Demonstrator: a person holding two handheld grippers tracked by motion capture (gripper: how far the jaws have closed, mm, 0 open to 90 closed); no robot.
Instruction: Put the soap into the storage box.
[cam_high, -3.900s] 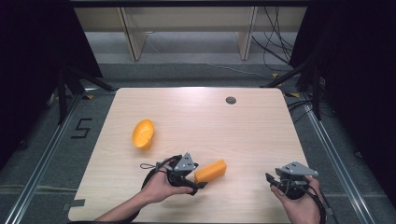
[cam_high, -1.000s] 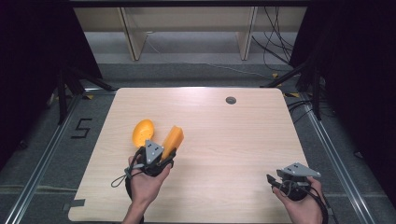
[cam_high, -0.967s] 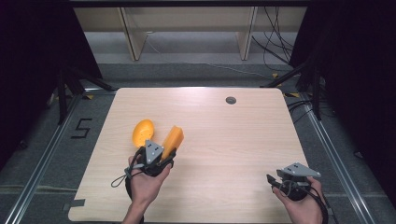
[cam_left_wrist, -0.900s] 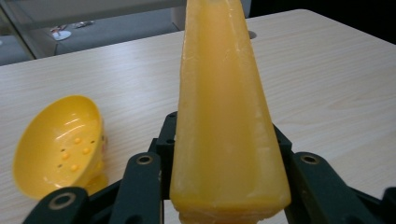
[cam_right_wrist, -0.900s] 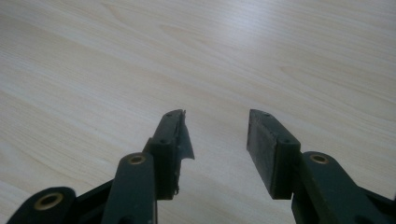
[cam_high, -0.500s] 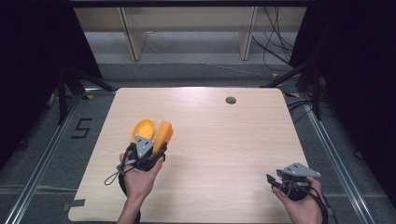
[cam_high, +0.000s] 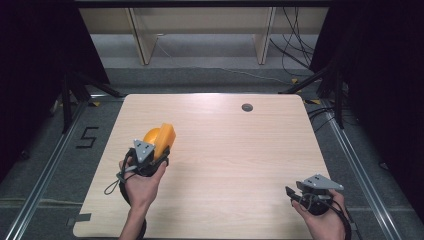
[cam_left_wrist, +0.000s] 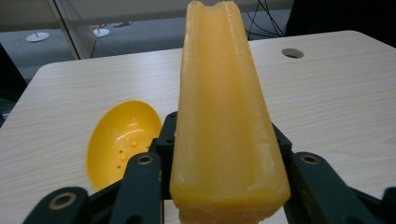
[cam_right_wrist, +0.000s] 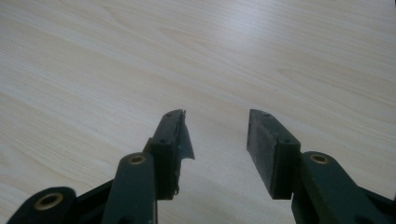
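Observation:
My left gripper (cam_high: 156, 151) is shut on a long orange-yellow bar (cam_left_wrist: 224, 121) that points away from me, held above the table's left side. Just beyond and below the bar (cam_high: 165, 137) lies a yellow oval dish (cam_left_wrist: 123, 137), hollow side up, with small holes in its bottom. In the high view the dish (cam_high: 151, 135) is partly hidden behind the bar. My right gripper (cam_high: 295, 195) rests at the table's front right corner. Its jaws (cam_right_wrist: 217, 140) stand open with bare wood between them.
The light wooden table (cam_high: 235, 150) has a round cable hole (cam_high: 247, 107) near its far edge. Beyond the table are pale furniture legs (cam_high: 140, 35) and loose cables on a grey floor. Dark curtains flank both sides.
My left gripper has carried the bar from the table's front middle leftward and away from me, up to the yellow dish. The right gripper has stayed put.

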